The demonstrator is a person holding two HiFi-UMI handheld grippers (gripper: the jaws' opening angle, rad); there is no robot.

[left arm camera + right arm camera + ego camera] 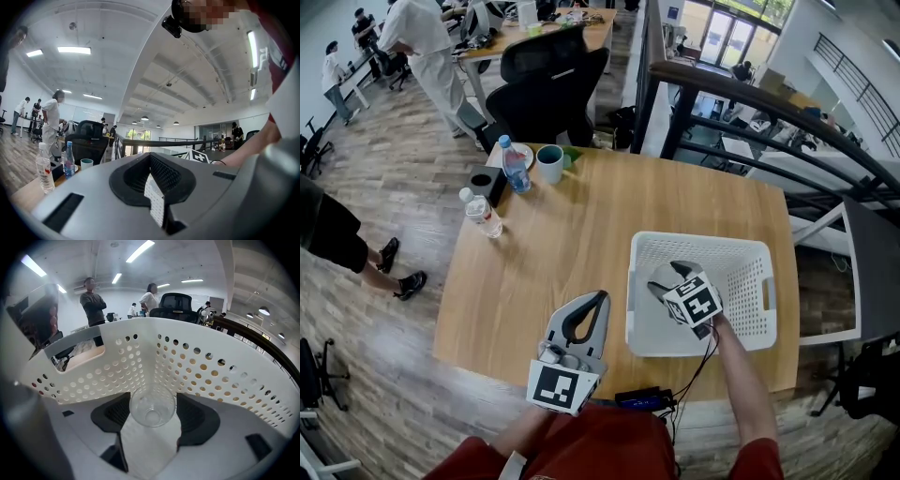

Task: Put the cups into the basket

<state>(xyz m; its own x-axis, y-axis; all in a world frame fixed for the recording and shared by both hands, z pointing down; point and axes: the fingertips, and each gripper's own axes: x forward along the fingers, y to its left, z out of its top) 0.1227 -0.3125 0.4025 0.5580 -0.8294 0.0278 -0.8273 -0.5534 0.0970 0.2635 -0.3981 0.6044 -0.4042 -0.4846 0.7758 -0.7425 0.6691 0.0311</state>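
A clear plastic cup (152,406) lies mouth-first toward the camera in the right gripper view, pinched between the two dark pads. My right gripper (152,412) is shut on it, low inside the white perforated basket (117,366). From the head view, that gripper (662,280) reaches into the basket (703,242) at the table's right and covers the cup. A teal cup (549,163) stands at the table's far edge, also small in the left gripper view (86,163). My left gripper (596,302) hovers over the near table edge, jaws shut together and holding nothing.
Two water bottles (515,165) (483,214) and a black box-like holder (484,181) stand near the table's far left corner. A black office chair (548,84) is behind the table. A railing (750,98) runs at the right. People stand in the background.
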